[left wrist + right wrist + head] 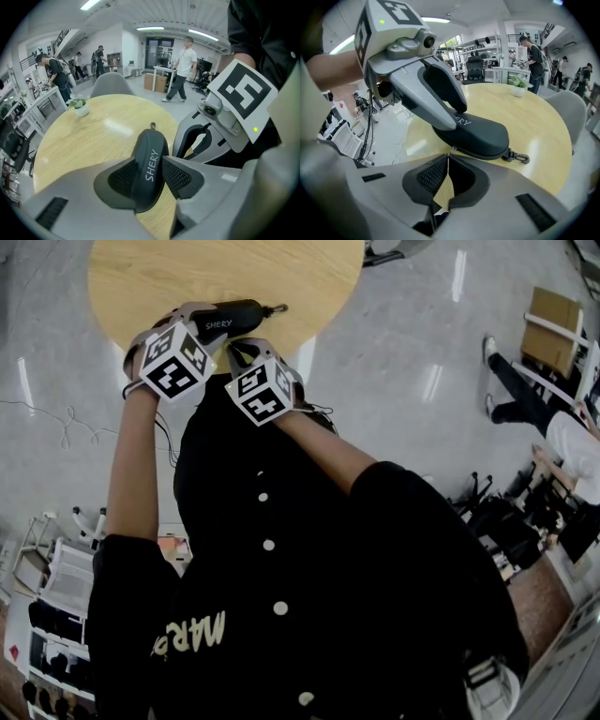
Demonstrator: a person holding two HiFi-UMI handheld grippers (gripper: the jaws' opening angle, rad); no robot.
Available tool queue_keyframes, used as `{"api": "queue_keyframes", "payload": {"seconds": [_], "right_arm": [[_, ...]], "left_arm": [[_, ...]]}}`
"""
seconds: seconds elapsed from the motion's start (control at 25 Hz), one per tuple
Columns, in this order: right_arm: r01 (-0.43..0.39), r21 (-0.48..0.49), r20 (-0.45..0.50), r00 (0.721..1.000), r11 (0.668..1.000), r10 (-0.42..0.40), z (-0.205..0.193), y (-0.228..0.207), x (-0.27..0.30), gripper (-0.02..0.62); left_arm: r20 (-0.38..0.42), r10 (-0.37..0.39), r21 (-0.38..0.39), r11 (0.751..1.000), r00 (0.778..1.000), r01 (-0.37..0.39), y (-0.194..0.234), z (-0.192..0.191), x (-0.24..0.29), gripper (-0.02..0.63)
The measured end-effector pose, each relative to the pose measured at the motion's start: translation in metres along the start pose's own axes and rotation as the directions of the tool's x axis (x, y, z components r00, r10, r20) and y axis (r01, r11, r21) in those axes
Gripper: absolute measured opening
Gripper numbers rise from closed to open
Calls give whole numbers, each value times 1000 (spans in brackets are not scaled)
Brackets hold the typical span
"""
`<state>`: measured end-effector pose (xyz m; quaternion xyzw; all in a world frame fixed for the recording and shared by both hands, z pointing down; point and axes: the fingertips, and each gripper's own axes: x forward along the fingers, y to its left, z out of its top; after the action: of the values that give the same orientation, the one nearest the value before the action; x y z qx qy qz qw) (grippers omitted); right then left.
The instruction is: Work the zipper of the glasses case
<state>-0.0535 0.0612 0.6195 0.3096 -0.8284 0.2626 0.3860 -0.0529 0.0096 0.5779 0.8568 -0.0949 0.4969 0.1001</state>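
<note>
Glasses case (149, 168), shut, between left jaws

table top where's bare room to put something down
Bare wood on the table between the glasses case and the potted plant at the far side. Crowded at the near edge: left claw clamps the case, right claw pinches its zipper pull.

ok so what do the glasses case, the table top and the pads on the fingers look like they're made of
Glasses case: matte black smooth moulded shell, white print; probably a coated hard foam, unsure.
Table top: pale wood grain, soft sheen; wood or laminate.
Pads on the left fingers: black, fine dotted texture; looks like rubber.
Zipper pull: tiny, silvery; probably metal.
</note>
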Motion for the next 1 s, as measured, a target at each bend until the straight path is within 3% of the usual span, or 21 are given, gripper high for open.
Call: {"api": "queue_keyframes", "payload": {"seconds": [0.44, 0.68, 0.76, 0.88, 1.0], "right_arm": [[-19, 91, -10, 1000, 996, 20, 15, 28, 20, 11], [-20, 28, -24, 999, 999, 21, 11, 18, 11, 30], [-41, -16, -27, 999, 999, 41, 7, 13, 0, 75], [-24, -125, 3, 1000, 992, 25, 8, -5, -27, 91], [2, -251, 76, 997, 968, 18, 23, -22, -46, 99]], "left_arm": [[13, 2, -4, 1000, 1000, -2, -2, 2, -1, 172], [37, 26, -6, 1000, 999, -26, -2, 5, -4, 172], [54, 64, -29, 998, 996, -63, 0, 3, -11, 173], [94, 155, -102, 984, 983, -146, -3, -3, -27, 173], [123, 303, -224, 936, 945, -271, -1, -17, -44, 173]]}}
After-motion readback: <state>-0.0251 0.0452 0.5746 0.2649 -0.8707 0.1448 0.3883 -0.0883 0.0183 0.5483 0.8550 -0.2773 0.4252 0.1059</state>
